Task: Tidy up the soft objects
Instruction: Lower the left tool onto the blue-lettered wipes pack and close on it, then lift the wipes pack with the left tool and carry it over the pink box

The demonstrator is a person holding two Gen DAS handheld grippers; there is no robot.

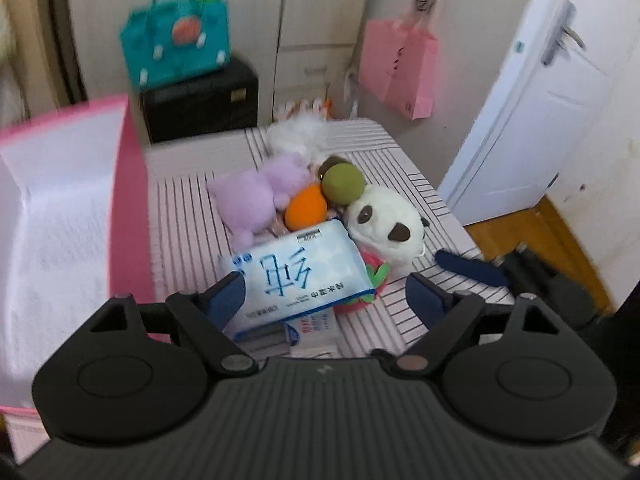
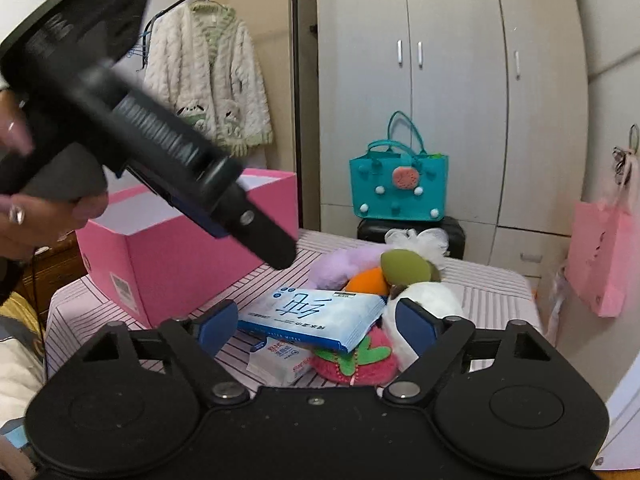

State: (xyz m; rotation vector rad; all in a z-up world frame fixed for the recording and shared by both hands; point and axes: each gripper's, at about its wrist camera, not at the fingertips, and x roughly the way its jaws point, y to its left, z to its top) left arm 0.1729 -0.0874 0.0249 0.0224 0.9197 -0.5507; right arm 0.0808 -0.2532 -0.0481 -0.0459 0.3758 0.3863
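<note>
A pile of soft things lies on the striped table (image 1: 400, 152): a blue-white tissue pack (image 1: 298, 276), a purple plush (image 1: 256, 196), an orange ball (image 1: 306, 206), a green ball (image 1: 343, 182), a panda plush (image 1: 386, 228) and a pink strawberry plush (image 2: 356, 360). A small tissue pack (image 2: 280, 358) sits under the big one. My left gripper (image 1: 326, 294) hangs open above the big pack, clear of it. My right gripper (image 2: 316, 322) is open too, low at the pile's near side, with the pack (image 2: 312, 312) ahead of its fingers. An open pink box (image 2: 180, 256) stands to the left.
A teal bag (image 2: 398, 184) sits on a black case (image 2: 412, 236) behind the table. A pink paper bag (image 2: 600, 256) hangs at the right, near a white door (image 1: 540, 92). A fluffy jacket (image 2: 208, 76) hangs on a rack beside the wardrobe (image 2: 440, 60).
</note>
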